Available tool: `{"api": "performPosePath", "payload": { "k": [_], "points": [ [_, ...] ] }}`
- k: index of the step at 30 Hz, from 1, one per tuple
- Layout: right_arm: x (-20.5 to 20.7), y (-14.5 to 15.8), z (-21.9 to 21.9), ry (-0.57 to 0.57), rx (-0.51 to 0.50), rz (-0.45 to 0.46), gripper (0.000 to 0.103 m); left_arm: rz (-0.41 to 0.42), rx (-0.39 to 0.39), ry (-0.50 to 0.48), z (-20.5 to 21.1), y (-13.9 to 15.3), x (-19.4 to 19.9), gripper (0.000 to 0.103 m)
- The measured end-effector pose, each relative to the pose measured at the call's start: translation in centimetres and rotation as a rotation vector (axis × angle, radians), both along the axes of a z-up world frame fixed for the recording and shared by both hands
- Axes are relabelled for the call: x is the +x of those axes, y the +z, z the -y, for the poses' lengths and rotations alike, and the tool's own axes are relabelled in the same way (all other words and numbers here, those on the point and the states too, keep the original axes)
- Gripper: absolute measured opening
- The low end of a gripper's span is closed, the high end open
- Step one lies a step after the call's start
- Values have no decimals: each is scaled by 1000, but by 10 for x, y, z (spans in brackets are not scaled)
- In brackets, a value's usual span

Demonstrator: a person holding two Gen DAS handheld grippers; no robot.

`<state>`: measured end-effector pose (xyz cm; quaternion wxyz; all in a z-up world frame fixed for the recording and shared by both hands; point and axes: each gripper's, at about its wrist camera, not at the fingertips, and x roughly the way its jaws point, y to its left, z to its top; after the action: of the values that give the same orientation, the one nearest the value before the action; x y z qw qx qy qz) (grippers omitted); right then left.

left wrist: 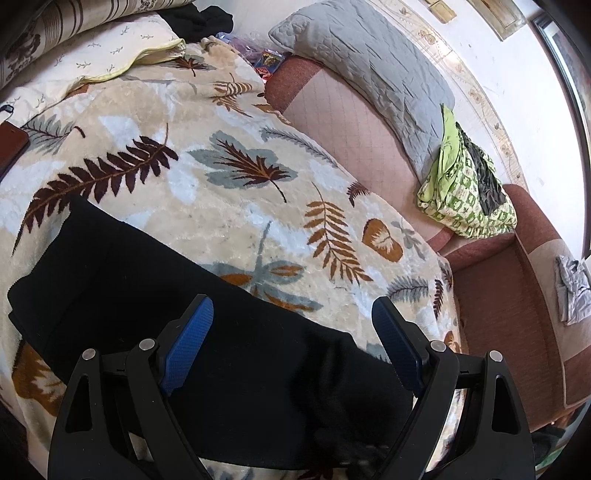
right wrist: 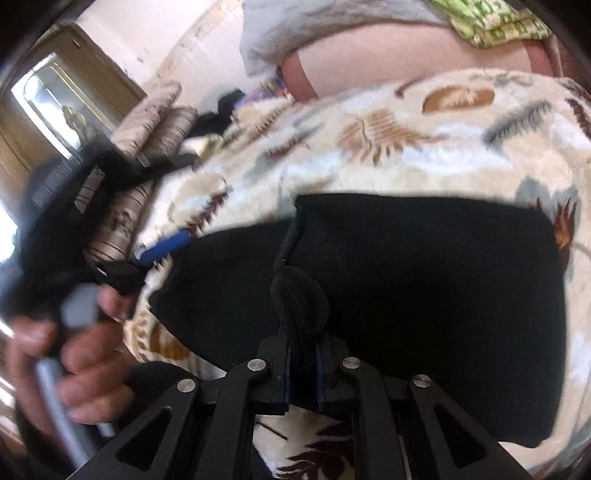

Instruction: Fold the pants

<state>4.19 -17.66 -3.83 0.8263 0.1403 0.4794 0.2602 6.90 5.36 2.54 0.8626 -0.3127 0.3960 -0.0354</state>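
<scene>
Black pants lie folded across a cream leaf-patterned blanket. My left gripper hovers just over them, its blue pads wide apart with nothing pinched between them. In the right wrist view the pants spread as a broad black block. My right gripper is shut on a bunched fold of the pants' fabric near their left part. At that view's left, blurred, a hand holds the left gripper, whose blue pad shows.
A grey quilted pillow and a green patterned cloth rest on a pink-brown sofa to the right. Beyond the blanket are a cream pillow and a black garment. A dark flat object lies at the left edge.
</scene>
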Motion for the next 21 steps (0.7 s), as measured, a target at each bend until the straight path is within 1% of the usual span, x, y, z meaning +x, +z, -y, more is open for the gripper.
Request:
{"api": "performPosePath", "payload": {
  "k": [2, 3, 4, 6, 7, 8, 9, 10, 11, 12, 13, 14, 16, 18, 19, 21],
  "points": [
    [-5, -5, 2, -2, 33, 53, 16, -6, 14, 0, 2, -1, 1, 88],
    [-8, -4, 4, 0, 66, 71, 28, -11, 24, -7, 4, -1, 3, 88],
    [-12, -1, 6, 14, 96, 59, 39, -14, 33, -15, 7, -1, 4, 88],
    [-21, 9, 13, 40, 130, 32, 41, 9, 66, -72, 21, 4, 5, 88],
    [-29, 19, 24, 54, 158, 38, 41, 26, 72, -114, 28, 6, 4, 88],
    [-35, 26, 32, 48, 153, 59, 41, 42, 73, -186, 40, 7, 5, 88],
    [-41, 35, 46, 24, 115, 83, 41, 49, 64, -261, 53, 6, 5, 88],
    [-45, 43, 64, -9, 48, 90, 41, 52, 50, -336, 67, 5, 7, 88],
    [-46, 47, 76, -30, -7, 90, 41, 49, 41, -391, 77, 4, 8, 88],
    [-46, 52, 93, -49, -74, 94, 41, 38, 22, -457, 91, 2, 12, 88],
    [-43, 55, 107, -47, -137, 100, 41, 14, -10, -497, 101, -1, 18, 88],
    [-39, 56, 117, -11, -178, 101, 41, -12, -42, -514, 107, -5, 24, 88],
    [-32, 59, 125, 81, -198, 139, 41, -82, -93, -491, 113, -19, 40, 88],
    [-27, 60, 122, 181, -205, 186, 41, -170, -98, -448, 112, -38, 50, 87],
    [-24, 59, 115, 237, -226, 214, 41, -220, -109, -436, 109, -51, 53, 83],
    [-20, 54, 97, 364, -261, 261, 40, -206, -125, -435, 106, -51, 49, 82]
  ]
}}
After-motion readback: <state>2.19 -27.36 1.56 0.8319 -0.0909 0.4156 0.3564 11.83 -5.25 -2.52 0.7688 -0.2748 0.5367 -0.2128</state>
